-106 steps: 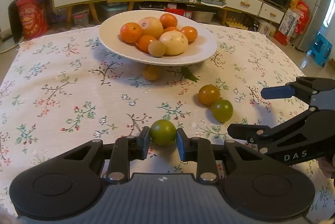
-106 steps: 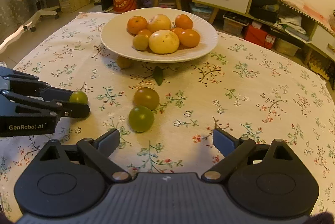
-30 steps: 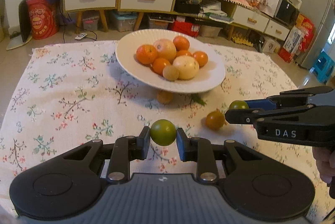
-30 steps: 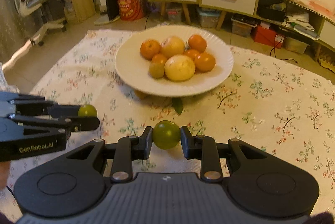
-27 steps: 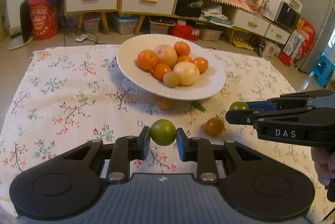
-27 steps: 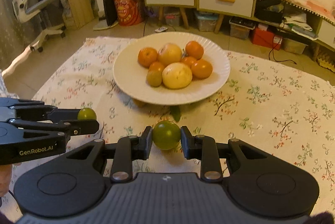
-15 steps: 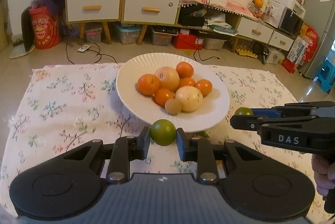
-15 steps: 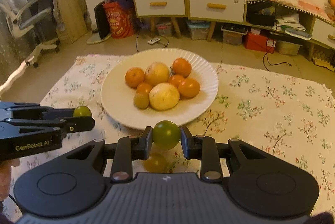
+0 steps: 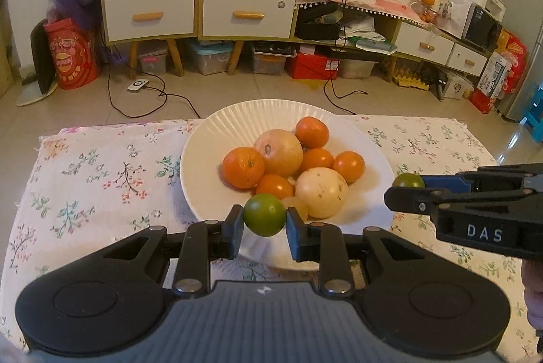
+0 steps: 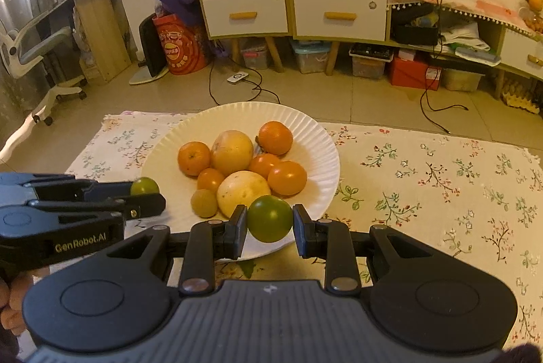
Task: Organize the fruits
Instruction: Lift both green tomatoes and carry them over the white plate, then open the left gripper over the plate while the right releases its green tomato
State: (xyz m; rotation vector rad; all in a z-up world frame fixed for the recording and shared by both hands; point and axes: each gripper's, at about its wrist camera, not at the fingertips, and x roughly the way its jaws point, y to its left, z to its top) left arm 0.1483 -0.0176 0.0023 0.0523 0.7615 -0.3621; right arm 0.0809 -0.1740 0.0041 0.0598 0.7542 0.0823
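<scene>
A white fluted plate point(image 9: 217, 125) point(image 10: 319, 139) on the flowered tablecloth holds several orange and pale yellow fruits point(image 9: 283, 152) point(image 10: 232, 152). My left gripper point(image 9: 264, 217) is shut on a small green fruit point(image 9: 264, 214) and hangs over the plate's near rim. My right gripper point(image 10: 269, 223) is shut on a second, larger green fruit point(image 10: 269, 223) above the plate's near edge. Each gripper shows in the other's view: the right one point(image 9: 407, 183) comes in over the plate's right rim, the left one point(image 10: 146, 188) over its left rim.
The flowered tablecloth point(image 9: 101, 173) point(image 10: 441, 179) spreads to both sides of the plate. Beyond the table's far edge is tiled floor with cables, then a low cabinet with white drawers point(image 9: 197, 11). A hand point(image 10: 10, 298) holds the left gripper's handle.
Both grippers have carried their green fruits forward from over the cloth to over the plate's near rim. The loose fruits on the cloth have dropped out of view.
</scene>
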